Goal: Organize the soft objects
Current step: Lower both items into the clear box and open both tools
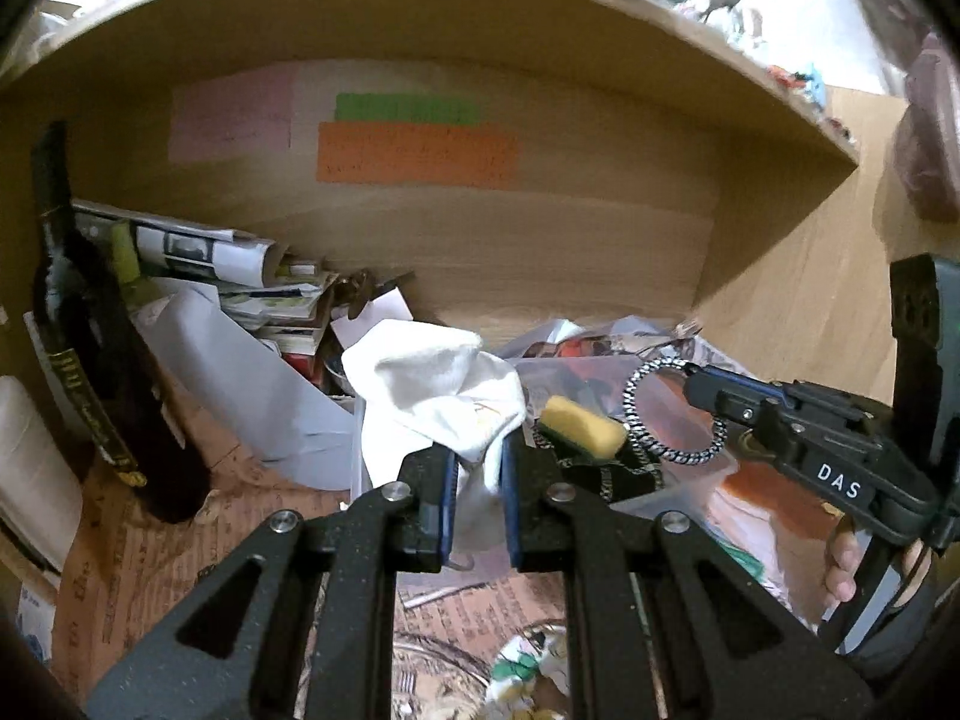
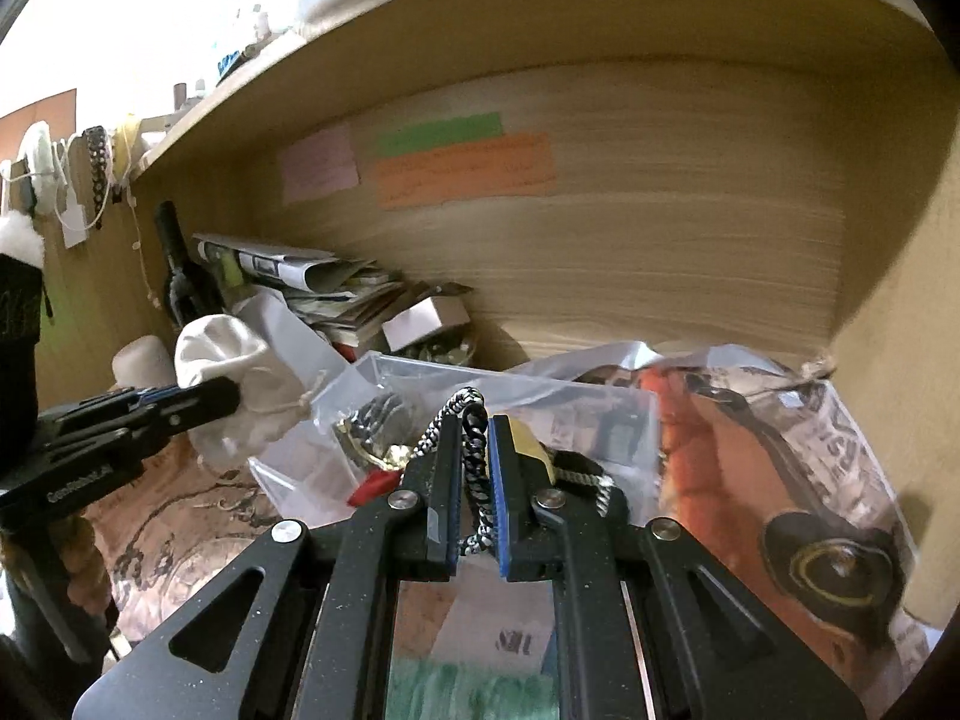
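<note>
My left gripper (image 1: 477, 456) is shut on a white cloth (image 1: 438, 384), held up above the cluttered shelf; the cloth also shows at the left in the right wrist view (image 2: 240, 366). My right gripper (image 2: 474, 450) is shut on a black-and-white braided hair tie (image 2: 474, 438), which hangs as a ring in the left wrist view (image 1: 645, 414). Both are held over a clear plastic box (image 2: 540, 396) that holds a yellow sponge (image 1: 579, 425) and dark chain-like items.
A dark bottle (image 1: 90, 372) stands at the left beside stacked papers and magazines (image 1: 252, 282). An orange plastic bag (image 2: 768, 450) lies at the right. Wooden shelf back carries coloured sticky notes (image 1: 414, 150). Patterned brown paper (image 1: 150, 540) covers the surface.
</note>
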Motion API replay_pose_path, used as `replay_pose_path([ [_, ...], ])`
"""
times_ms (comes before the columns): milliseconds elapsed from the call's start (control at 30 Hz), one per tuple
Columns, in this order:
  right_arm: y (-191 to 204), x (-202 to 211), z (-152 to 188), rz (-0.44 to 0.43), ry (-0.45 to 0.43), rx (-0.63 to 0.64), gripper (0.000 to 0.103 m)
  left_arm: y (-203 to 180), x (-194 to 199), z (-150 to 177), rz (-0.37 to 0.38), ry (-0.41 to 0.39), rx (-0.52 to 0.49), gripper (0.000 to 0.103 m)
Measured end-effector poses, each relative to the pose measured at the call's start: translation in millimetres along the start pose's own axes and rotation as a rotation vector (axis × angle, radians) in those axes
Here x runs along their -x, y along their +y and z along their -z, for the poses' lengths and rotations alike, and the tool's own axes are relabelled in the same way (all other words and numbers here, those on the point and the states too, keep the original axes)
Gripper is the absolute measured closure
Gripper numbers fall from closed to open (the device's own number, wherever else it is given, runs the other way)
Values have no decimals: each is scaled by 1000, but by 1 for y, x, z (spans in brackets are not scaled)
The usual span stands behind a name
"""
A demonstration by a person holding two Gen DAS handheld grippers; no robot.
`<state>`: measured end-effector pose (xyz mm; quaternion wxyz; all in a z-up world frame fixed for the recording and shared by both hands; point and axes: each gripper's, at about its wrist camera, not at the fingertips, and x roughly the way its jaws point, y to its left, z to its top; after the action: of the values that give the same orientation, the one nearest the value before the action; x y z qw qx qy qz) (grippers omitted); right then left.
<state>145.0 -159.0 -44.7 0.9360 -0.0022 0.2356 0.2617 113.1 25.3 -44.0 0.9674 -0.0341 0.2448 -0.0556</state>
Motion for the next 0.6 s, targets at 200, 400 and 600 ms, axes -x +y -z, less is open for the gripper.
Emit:
replay_pose_path([
  [200, 8, -37, -3, -15, 80, 40, 95, 4, -36, 1, -8, 80, -5, 91],
  [400, 12, -70, 2, -9, 165, 69, 95, 3, -65, 6, 3, 145, -16, 91],
  [600, 9, -83, 7, -7, 216, 74, 95, -1, -76, 11, 4, 178, -37, 91],
])
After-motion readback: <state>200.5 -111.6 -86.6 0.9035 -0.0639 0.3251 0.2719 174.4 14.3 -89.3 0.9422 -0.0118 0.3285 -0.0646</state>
